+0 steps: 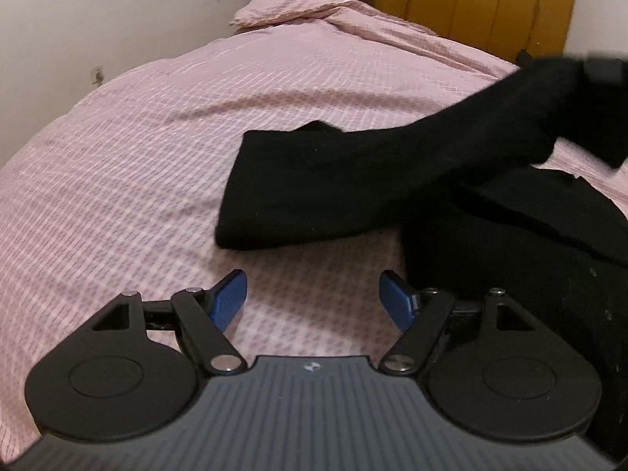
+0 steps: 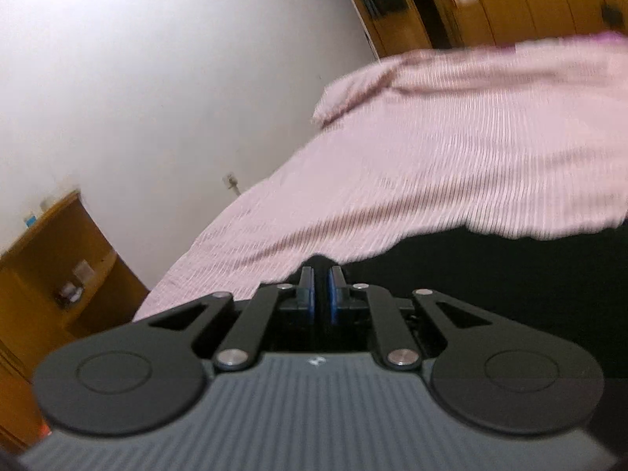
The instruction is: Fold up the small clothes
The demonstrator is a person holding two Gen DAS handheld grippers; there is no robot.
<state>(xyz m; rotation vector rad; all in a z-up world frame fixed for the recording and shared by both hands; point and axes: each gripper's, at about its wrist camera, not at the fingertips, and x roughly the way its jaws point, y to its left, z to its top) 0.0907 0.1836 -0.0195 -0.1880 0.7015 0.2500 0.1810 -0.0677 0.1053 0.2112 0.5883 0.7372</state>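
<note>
Pinching a fold of the black garment (image 2: pixel 490 274), the right gripper (image 2: pixel 322 290) has its blue pads pressed together, lifting cloth above the pink checked bedspread (image 2: pixel 451 149). Over bare bedspread the left gripper (image 1: pixel 313 298) hangs spread and empty, the garment just beyond its fingertips.

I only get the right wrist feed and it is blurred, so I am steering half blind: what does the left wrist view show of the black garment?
Observer: One end of the black garment lies flat on the pink bedspread; the other slopes up to the right gripper.
Operator: Is the left gripper holding any of it?
Observer: No. The left gripper is open over bare bedspread, short of the cloth.
Operator: Any more dark fabric?
Observer: Yes, a dark mass lies right of that gripper.
</note>
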